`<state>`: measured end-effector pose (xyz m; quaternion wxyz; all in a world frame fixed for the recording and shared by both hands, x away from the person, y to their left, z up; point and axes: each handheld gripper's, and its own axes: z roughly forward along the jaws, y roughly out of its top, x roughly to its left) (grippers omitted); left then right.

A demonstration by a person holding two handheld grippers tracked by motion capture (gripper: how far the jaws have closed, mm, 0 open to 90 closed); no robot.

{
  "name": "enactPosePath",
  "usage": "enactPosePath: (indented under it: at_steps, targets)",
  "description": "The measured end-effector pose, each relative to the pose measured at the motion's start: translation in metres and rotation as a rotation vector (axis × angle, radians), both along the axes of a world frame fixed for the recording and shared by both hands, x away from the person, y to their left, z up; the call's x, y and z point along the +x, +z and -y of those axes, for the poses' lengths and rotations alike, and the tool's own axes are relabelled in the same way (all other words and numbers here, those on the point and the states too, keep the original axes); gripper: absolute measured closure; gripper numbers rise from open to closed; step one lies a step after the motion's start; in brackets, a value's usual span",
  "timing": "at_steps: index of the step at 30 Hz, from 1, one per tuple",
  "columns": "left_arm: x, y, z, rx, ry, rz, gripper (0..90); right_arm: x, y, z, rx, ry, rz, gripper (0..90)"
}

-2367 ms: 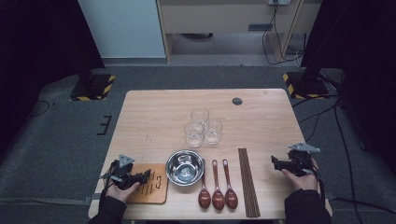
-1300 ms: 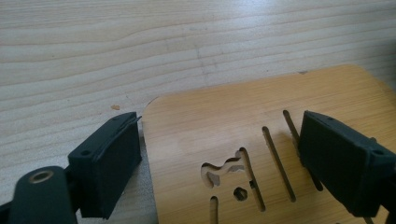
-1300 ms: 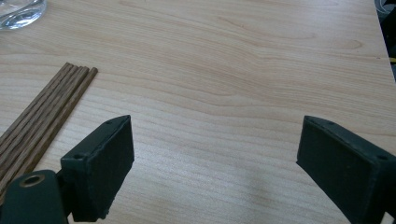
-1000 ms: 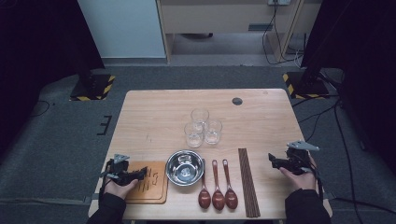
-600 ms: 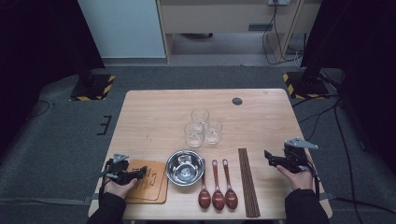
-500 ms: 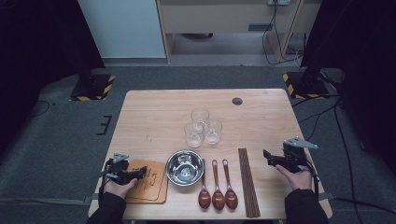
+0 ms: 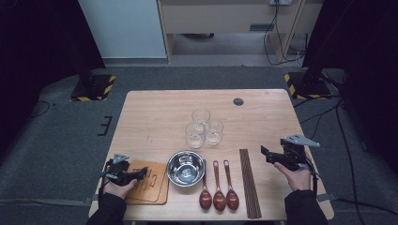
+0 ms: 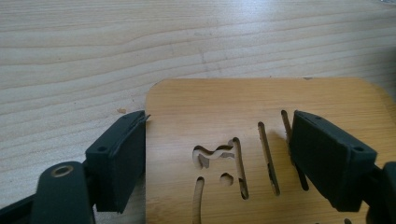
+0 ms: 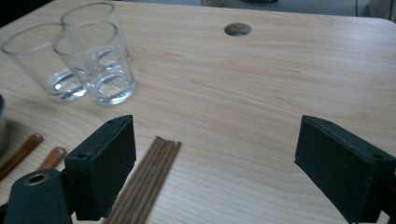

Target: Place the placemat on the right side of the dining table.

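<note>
Two stacked wooden coasters (image 7: 151, 182) with cut slots lie at the table's front left. My left gripper (image 7: 141, 174) points right over their left part. In the left gripper view its jaws (image 8: 217, 140) have just been closing. One jaw now sits against the coaster's (image 8: 224, 107) side edge and the other over its slotted top, with a gap between them. My right gripper (image 7: 266, 155) hovers wide open above bare table, just right of the brown chopsticks (image 7: 248, 183). In the right gripper view (image 9: 215, 149) the chopsticks (image 9: 149, 182) run by one jaw, untouched.
A steel bowl (image 7: 186, 168) stands beside the coasters, with three brown spoons (image 7: 218, 187) to its right. Three clear glasses (image 7: 204, 127) cluster mid-table, also in the right gripper view (image 9: 93, 65). A cable hole (image 7: 238, 101) is at the back. Bare wood table (image 7: 150, 117) stretches behind.
The left gripper's jaws have narrowed over the coasters while the hand stayed put. The right gripper has risen a little and shifted left toward the chopsticks.
</note>
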<state>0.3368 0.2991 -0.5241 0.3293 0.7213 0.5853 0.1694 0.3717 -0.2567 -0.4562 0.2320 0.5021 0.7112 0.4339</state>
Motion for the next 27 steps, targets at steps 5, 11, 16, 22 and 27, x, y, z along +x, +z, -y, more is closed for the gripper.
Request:
enactPosePath:
  at_steps: [5, 11, 16, 22, 27]
  targets:
    - [0.0, 0.0, 0.0, -0.003, -0.002, 0.005, 19.3, 0.001, 0.009, -0.017, 0.028, 0.033, 0.009, 12.9]
    - [0.0, -0.001, -0.001, -0.004, -0.007, 0.01, 19.3, 0.004, 0.022, -0.037, 0.046, 0.071, 0.03, 13.2]
    - [0.0, -0.001, -0.001, -0.004, -0.009, 0.013, 19.3, 0.006, 0.03, -0.051, 0.064, 0.081, 0.047, 13.4]
    - [0.0, -0.001, -0.001, -0.004, -0.01, 0.018, 19.3, 0.009, 0.034, -0.071, 0.078, 0.115, 0.054, 13.5]
    - [-0.001, -0.002, -0.001, -0.006, -0.011, 0.027, 19.4, 0.013, 0.038, -0.092, 0.1, 0.146, 0.063, 13.4]
